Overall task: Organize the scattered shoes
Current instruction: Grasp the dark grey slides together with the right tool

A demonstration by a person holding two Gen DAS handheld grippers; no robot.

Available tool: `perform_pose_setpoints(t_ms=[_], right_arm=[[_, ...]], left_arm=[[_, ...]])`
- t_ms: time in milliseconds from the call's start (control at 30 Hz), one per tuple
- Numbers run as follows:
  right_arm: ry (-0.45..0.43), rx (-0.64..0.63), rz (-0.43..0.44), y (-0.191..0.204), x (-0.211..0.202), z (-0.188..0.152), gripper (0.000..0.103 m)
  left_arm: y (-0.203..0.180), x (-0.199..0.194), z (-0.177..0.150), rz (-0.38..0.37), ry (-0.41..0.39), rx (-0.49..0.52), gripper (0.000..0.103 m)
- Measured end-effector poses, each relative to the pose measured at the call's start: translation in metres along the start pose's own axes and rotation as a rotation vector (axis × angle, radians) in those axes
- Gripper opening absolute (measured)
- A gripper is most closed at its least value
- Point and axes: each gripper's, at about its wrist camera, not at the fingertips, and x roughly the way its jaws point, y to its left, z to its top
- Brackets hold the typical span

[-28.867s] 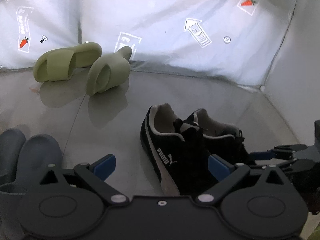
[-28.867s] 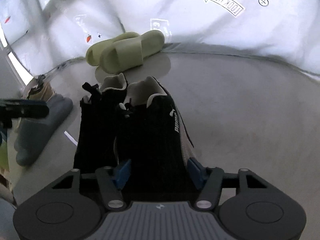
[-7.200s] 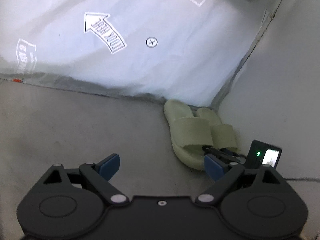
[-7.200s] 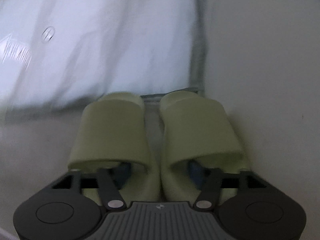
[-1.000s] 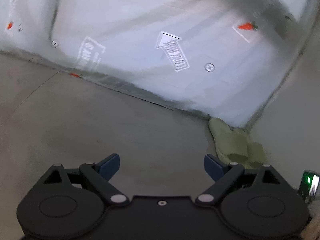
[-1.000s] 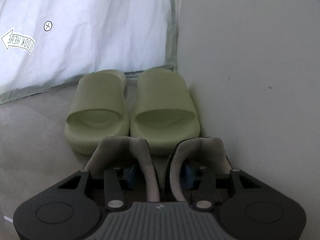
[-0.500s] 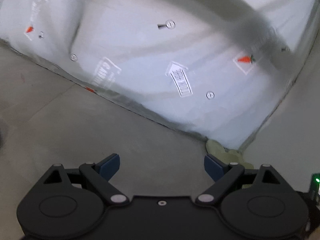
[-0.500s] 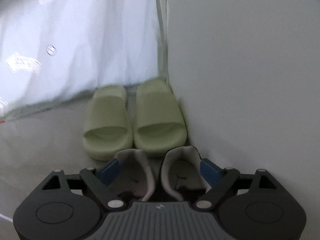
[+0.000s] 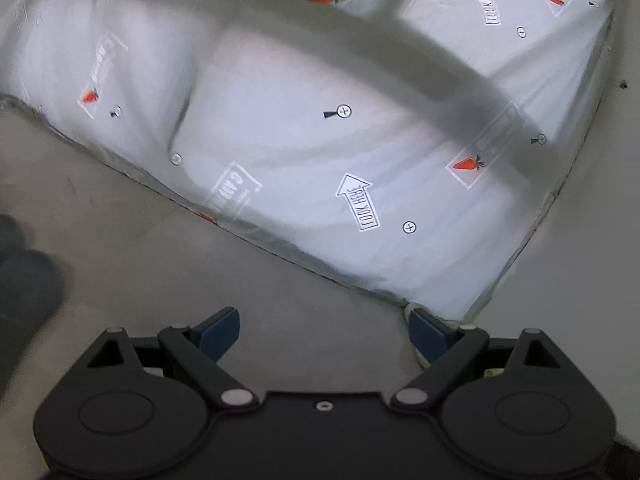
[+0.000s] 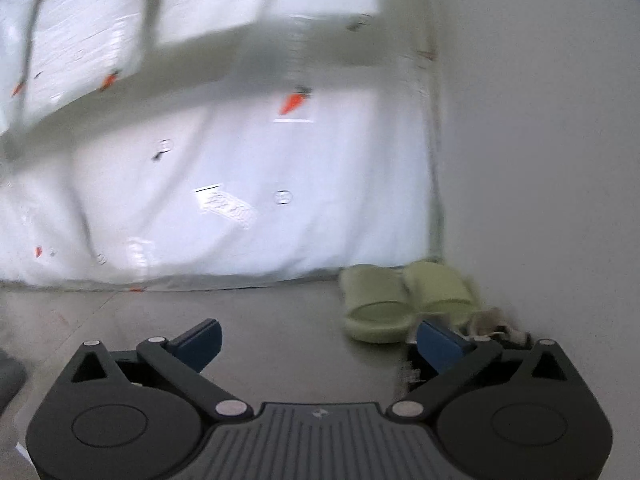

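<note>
In the right wrist view a pair of pale green slides (image 10: 400, 300) lies side by side in the corner where the white sheet meets the wall. Just in front of them stand the black sneakers (image 10: 494, 322); only their grey collars show, past my right finger. My right gripper (image 10: 319, 344) is open and empty, back and to the left of both pairs. My left gripper (image 9: 323, 336) is open over bare floor. A dark grey slipper pair (image 9: 24, 280) lies blurred at its far left. A tip of the green slides (image 9: 409, 309) peeks out by its right finger.
A white sheet with carrot and arrow prints (image 9: 352, 204) hangs along the back down to the floor. A plain pale wall (image 10: 540, 160) closes the right side. Grey floor (image 10: 260, 312) stretches between the grippers and the sheet. The dark slipper's edge (image 10: 10, 380) shows at the left.
My right gripper let go of the black sneakers, opened, and drew back and left from the corner. The left gripper swung left and tilted up, bringing the grey slippers into view.
</note>
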Motion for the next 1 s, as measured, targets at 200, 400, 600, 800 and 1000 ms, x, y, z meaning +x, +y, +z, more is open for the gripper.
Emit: perform_pose_setpoints(t_ms=[200, 400, 600, 800, 1000], right_arm=[[-0.019, -0.089, 0.093, 0.086, -0.008, 0.000, 0.103], [0.022, -0.130, 0.179, 0.179, -0.017, -0.013, 0.103], [0.111, -0.071, 0.198, 0.294, -0.023, -0.034, 0.103], [0.155, -0.037, 0.264, 0.423, -0.046, -0.084, 0.101], [0.344, -0.055, 0.408, 0.508, -0.055, -0.130, 0.075]], left_arm=[[0.029, -0.050, 0.001, 0.084, -0.009, -0.004, 0.092], [0.097, -0.091, 0.006, 0.148, -0.027, -0.017, 0.092], [0.184, -0.120, 0.032, 0.139, 0.032, 0.047, 0.092], [0.265, -0.142, 0.061, 0.079, 0.048, 0.187, 0.092], [0.335, -0.153, 0.090, 0.037, 0.148, 0.205, 0.092]])
